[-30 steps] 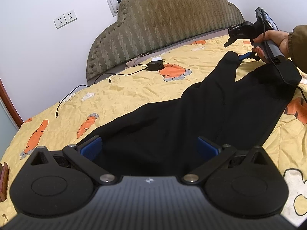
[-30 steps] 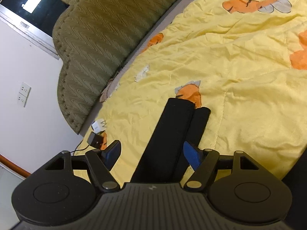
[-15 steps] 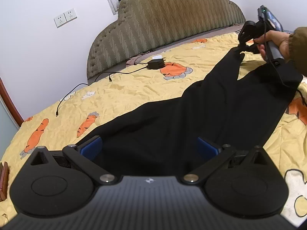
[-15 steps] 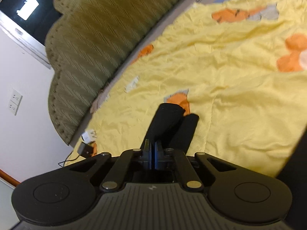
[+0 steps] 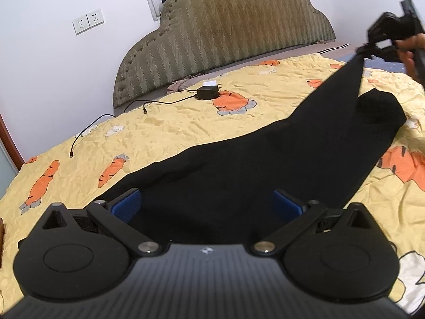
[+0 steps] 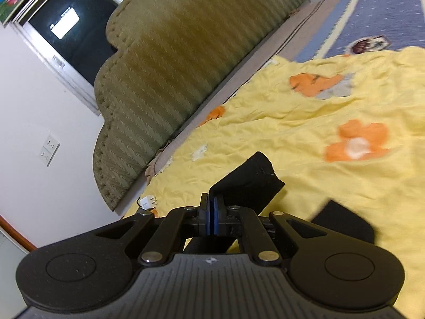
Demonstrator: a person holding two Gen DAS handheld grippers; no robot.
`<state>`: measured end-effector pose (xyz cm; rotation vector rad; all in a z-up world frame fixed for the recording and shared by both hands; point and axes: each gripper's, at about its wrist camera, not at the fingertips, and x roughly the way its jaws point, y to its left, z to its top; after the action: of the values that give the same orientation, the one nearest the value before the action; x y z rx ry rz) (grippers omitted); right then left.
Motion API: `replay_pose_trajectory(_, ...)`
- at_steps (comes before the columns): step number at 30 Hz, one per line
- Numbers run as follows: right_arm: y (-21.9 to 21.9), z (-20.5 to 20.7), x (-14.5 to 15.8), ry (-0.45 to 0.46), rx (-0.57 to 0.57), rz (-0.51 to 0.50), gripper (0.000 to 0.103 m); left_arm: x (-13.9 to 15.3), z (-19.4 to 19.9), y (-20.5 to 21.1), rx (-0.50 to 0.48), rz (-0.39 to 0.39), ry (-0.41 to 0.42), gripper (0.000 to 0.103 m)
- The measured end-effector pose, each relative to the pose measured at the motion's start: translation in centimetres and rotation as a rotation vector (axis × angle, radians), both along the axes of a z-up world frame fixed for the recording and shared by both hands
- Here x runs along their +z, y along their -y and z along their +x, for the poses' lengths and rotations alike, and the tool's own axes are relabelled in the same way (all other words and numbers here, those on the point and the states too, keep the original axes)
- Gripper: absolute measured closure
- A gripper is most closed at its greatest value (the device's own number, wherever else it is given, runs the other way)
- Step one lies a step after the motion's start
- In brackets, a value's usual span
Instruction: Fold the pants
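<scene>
Pants (image 5: 265, 164), black, spread across a yellow quilt (image 5: 164, 127) printed with orange carrots, filling the centre and right of the left wrist view. Waist end low in that frame, directly between the blue pads (image 5: 126, 204) of the left gripper (image 5: 207, 203); fingers spread wide, one pad at each side of the cloth, neither visibly pressing it. One leg pulled up off the quilt toward the upper right of the frame, drawn to a narrow point at the right gripper (image 5: 369, 49), held there in a hand (image 5: 410, 53) at the frame edge. Other leg lying flat on the quilt, its cuff at the right side of the frame.

In the right wrist view, right gripper (image 6: 212, 218) at lower centre with fingers pressed together, pinching a fold of the black cloth (image 6: 247, 183); cuff end sticking up just beyond the fingertips, another dark portion at the lower right.

Charger (image 5: 208, 93) with its cable on the quilt, upper centre of the left view, well apart from the pants. Padded headboard (image 5: 223, 34) behind, against a white wall with sockets (image 5: 87, 21).
</scene>
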<state>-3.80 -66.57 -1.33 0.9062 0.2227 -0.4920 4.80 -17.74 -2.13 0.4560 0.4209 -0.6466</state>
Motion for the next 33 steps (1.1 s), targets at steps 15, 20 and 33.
replay_pose_trajectory(15,-2.0,-9.3,-6.0,-0.125,-0.103,0.071,0.1,0.6,-2.4,-0.2,-0.04,0.014,-0.001,0.0)
replay_pose_trajectory(20,-2.4,-10.6,-5.7,-0.089,-0.12,0.053,0.1,0.3,-1.9,-1.7,-0.009,0.03,0.006,0.0)
replay_pose_trajectory(33,-2.6,-12.7,-9.3,0.006,-0.057,0.348,0.046,-0.5,1.6,-5.6,0.16,0.064,-0.015,0.0)
